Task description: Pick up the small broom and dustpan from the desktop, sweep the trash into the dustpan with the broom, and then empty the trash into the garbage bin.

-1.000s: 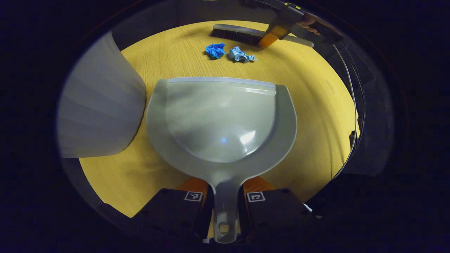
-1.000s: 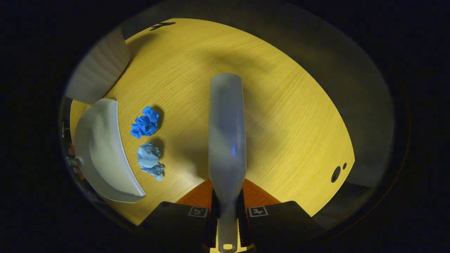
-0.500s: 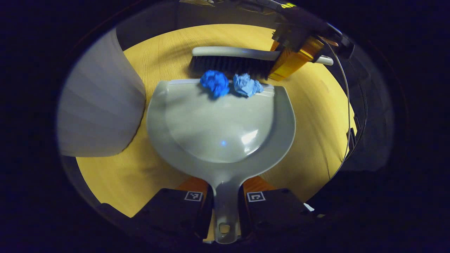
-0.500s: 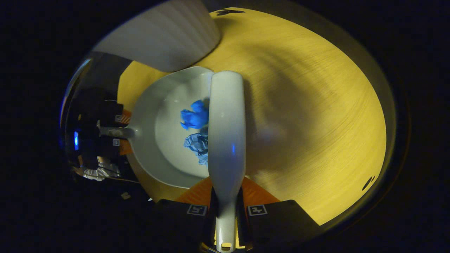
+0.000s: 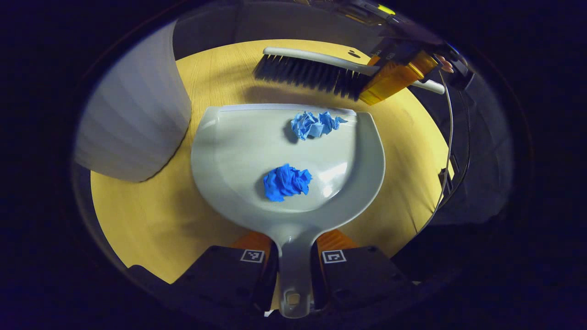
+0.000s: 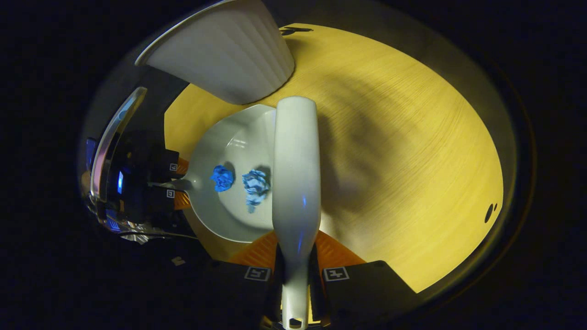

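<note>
The yellow wooden counter (image 5: 151, 220) carries the grey dustpan (image 5: 238, 151), the landmark here; the white ribbed garbage bin (image 5: 133, 123) stands just left of the dustpan; the broom (image 5: 312, 68) hangs beyond the dustpan's front lip, clamped at its handle by the right gripper (image 6: 295, 275); the left gripper (image 5: 293, 256) is closed on the dustpan's handle; inside the dustpan lie a dark blue wad (image 5: 286, 182) mid-pan and a pale blue wad (image 5: 314, 124) near the lip.

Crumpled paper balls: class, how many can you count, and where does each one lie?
2. The dark blue ball lies deep in the dustpan, near its handle. The pale blue ball lies just inside the pan's front lip, near the broom. None seems hidden.
</note>
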Demonstrator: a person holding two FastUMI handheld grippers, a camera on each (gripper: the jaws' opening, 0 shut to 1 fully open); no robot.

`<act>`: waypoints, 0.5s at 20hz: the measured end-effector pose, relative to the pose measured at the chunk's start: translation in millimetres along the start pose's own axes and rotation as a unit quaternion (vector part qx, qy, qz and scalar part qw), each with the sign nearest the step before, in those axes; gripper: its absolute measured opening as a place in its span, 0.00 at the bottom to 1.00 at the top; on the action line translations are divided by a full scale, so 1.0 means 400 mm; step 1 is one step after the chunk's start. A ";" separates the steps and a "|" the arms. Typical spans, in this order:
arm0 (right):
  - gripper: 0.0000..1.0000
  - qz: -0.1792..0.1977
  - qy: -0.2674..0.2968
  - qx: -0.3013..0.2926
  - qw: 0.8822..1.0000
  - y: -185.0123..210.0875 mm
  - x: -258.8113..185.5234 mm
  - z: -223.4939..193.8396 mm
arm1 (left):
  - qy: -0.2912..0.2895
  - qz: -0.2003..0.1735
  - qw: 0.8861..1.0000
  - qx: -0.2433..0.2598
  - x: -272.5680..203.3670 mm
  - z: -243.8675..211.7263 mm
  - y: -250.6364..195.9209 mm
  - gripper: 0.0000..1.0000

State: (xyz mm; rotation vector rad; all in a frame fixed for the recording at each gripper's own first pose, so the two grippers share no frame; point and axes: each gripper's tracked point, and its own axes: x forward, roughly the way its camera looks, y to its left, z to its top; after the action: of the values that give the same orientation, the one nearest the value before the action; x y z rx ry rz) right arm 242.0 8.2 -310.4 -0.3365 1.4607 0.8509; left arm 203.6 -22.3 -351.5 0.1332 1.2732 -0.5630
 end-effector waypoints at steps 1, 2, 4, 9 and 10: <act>0.28 0.001 -0.008 0.009 1.000 0.000 -0.011 -0.005 | -0.007 -0.002 1.000 0.000 -0.001 0.003 0.000 0.29; 0.31 0.001 -0.016 0.018 1.000 -0.004 -0.025 -0.008 | -0.011 0.000 1.000 0.002 -0.007 0.010 0.001 0.30; 0.31 -0.006 -0.038 0.031 0.999 -0.024 -0.048 -0.020 | -0.022 0.001 1.000 0.003 -0.016 0.012 -0.001 0.29; 0.28 -0.017 -0.070 0.074 0.995 -0.029 -0.109 -0.078 | -0.040 0.001 0.999 0.019 -0.077 0.007 0.004 0.29; 0.28 -0.011 -0.064 0.086 0.994 -0.025 -0.119 -0.106 | -0.038 0.000 0.999 0.012 -0.105 0.005 0.009 0.29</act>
State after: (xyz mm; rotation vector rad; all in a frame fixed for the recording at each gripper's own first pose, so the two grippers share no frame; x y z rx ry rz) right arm 223.1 -41.3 -273.5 -0.1663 1.3964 0.7108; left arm 199.6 -6.5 -312.5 0.1306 1.1930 -0.5784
